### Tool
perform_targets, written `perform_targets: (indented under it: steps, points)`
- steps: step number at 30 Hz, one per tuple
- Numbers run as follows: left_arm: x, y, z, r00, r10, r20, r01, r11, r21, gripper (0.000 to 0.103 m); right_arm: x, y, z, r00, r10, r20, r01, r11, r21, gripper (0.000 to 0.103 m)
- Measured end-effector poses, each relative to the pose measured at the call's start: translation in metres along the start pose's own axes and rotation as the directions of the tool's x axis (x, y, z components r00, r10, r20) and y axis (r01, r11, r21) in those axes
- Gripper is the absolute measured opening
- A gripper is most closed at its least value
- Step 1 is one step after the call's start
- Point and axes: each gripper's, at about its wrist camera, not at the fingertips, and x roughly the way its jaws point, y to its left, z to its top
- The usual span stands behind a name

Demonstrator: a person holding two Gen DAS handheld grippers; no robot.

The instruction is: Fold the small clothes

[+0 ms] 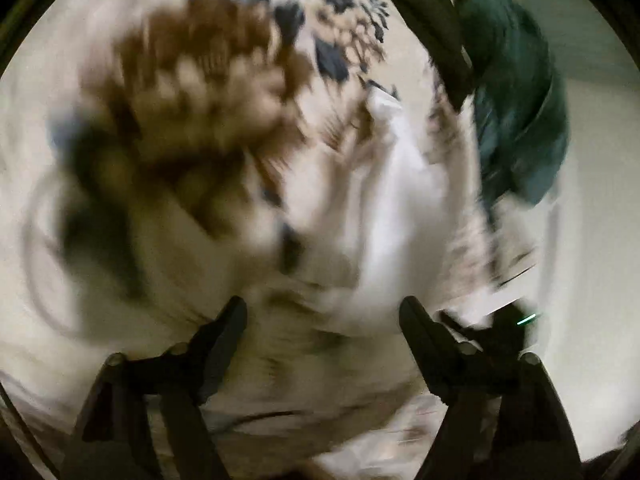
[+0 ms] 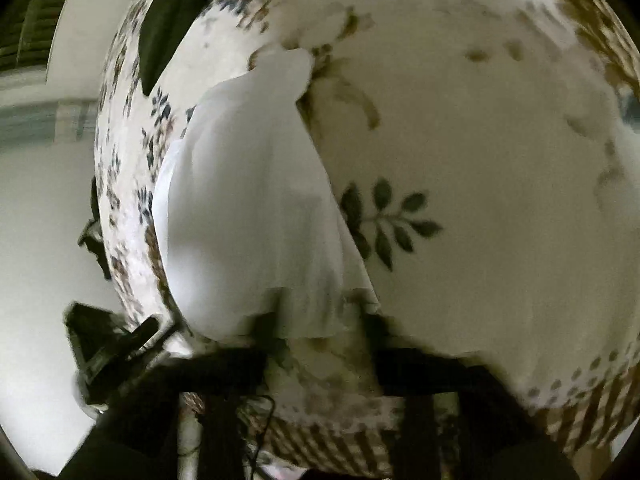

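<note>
A small white garment (image 2: pixel 256 216) lies stretched out on a floral bedsheet (image 2: pixel 500 200). It also shows in the blurred left wrist view (image 1: pixel 396 208). My left gripper (image 1: pixel 322 312) is open, its two black fingers wide apart over the sheet, just short of the garment's near end. My right gripper (image 2: pixel 316 328) is open above the garment's near hem, with the cloth edge lying between and just ahead of its blurred fingers. Neither holds anything that I can see.
The sheet has brown (image 1: pixel 192 92) and blue leaf prints (image 1: pixel 340 28). A dark green cloth (image 1: pixel 520 100) lies at the far right of the bed beside a dark strip (image 1: pixel 432 28). The left gripper's body (image 2: pixel 112 344) shows at the bed's left edge.
</note>
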Motion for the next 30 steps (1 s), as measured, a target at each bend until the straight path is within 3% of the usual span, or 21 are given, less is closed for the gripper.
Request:
perform_targets:
  steps: [3, 5, 6, 7, 8, 9, 11, 13, 14, 15, 17, 19, 22, 25, 26, 27, 28, 29, 30]
  points:
    - [0.048, 0.014, -0.014, 0.990, -0.140, -0.021, 0.134, 0.973, -0.188, 0.077, 0.018, -0.022, -0.007, 0.994, 0.089, -0.069, -0.079, 0.987, 0.138, 0.068]
    - [0.069, 0.018, -0.018, 0.989, -0.143, 0.030, 0.146, 0.959, -0.242, 0.073, 0.039, -0.035, -0.013, 0.977, 0.191, -0.100, -0.161, 0.955, 0.248, 0.068]
    - [0.075, 0.020, -0.018, 0.987, -0.145, 0.074, 0.160, 0.953, -0.257, 0.044, 0.045, -0.041, -0.015, 0.969, 0.229, -0.092, -0.195, 0.939, 0.284, 0.067]
    - [0.076, 0.022, -0.018, 0.981, -0.146, 0.125, 0.175, 0.948, -0.265, 0.026, 0.048, -0.048, -0.016, 0.961, 0.274, -0.022, -0.252, 0.910, 0.331, 0.061]
    - [0.074, 0.023, -0.018, 0.976, -0.146, 0.162, 0.186, 0.944, -0.273, 0.020, 0.047, -0.053, -0.015, 0.960, 0.277, 0.031, -0.269, 0.896, 0.353, 0.023]
    - [0.071, 0.023, -0.018, 0.971, -0.149, 0.187, 0.198, 0.941, -0.275, 0.019, 0.049, -0.057, -0.014, 0.960, 0.277, 0.039, -0.271, 0.889, 0.369, 0.013]
    - [0.070, 0.019, -0.018, 0.976, -0.158, 0.151, 0.192, 0.951, -0.244, 0.020, 0.044, -0.061, -0.009, 0.964, 0.257, 0.074, -0.266, 0.888, 0.376, 0.013]
    - [0.065, 0.007, -0.017, 0.994, -0.087, 0.062, 0.096, 0.982, -0.163, 0.028, 0.040, -0.057, -0.004, 0.970, 0.241, 0.039, -0.240, 0.912, 0.332, 0.014]
    - [0.058, 0.004, -0.015, 0.998, -0.054, 0.039, 0.059, 0.990, -0.129, 0.047, 0.035, -0.054, -0.001, 0.978, 0.209, 0.007, -0.202, 0.934, 0.294, 0.022]
    - [0.049, -0.003, -0.013, 1.000, -0.007, 0.014, 0.008, 0.997, -0.070, 0.072, 0.027, -0.050, 0.003, 0.983, 0.182, 0.001, -0.176, 0.952, 0.251, 0.044]
    - [0.033, -0.015, -0.006, 0.999, 0.040, 0.022, -0.040, 0.999, 0.023, 0.075, 0.013, -0.044, 0.011, 0.985, 0.169, 0.030, -0.172, 0.967, 0.188, 0.075]
    - [0.027, -0.022, 0.010, 0.998, 0.056, 0.041, -0.059, 0.995, 0.084, 0.075, 0.008, -0.039, 0.026, 0.979, 0.200, 0.037, -0.203, 0.970, 0.130, 0.077]
    - [0.053, -0.030, 0.048, 0.999, 0.014, 0.041, -0.019, 0.993, 0.117, 0.075, 0.039, -0.030, 0.055, 0.959, 0.277, -0.062, -0.271, 0.958, 0.089, 0.077]
    - [0.090, -0.036, 0.074, 1.000, 0.010, -0.016, -0.007, 0.988, 0.156, 0.075, 0.076, -0.024, 0.069, 0.921, 0.360, -0.146, -0.347, 0.932, 0.108, 0.077]
    - [0.087, -0.038, 0.075, 1.000, 0.018, -0.018, -0.015, 0.986, 0.169, 0.073, 0.081, -0.022, 0.071, 0.910, 0.387, -0.150, -0.374, 0.921, 0.107, 0.077]
    - [0.089, -0.043, 0.077, 1.000, -0.004, -0.010, 0.006, 0.983, 0.186, 0.072, 0.084, -0.017, 0.073, 0.908, 0.391, -0.147, -0.381, 0.920, 0.093, 0.070]
    - [0.085, -0.046, 0.074, 1.000, -0.018, -0.001, 0.018, 0.979, 0.205, 0.063, 0.087, -0.011, 0.076, 0.909, 0.387, -0.156, -0.381, 0.922, 0.070, 0.060]
    - [0.083, -0.051, 0.070, 1.000, -0.013, 0.000, 0.013, 0.974, 0.225, 0.038, 0.089, -0.006, 0.077, 0.909, 0.383, -0.165, -0.379, 0.924, 0.054, 0.035]
    - [0.082, -0.055, 0.069, 1.000, -0.008, 0.001, 0.008, 0.973, 0.232, 0.023, 0.088, -0.001, 0.077, 0.913, 0.374, -0.162, -0.372, 0.927, 0.045, 0.022]
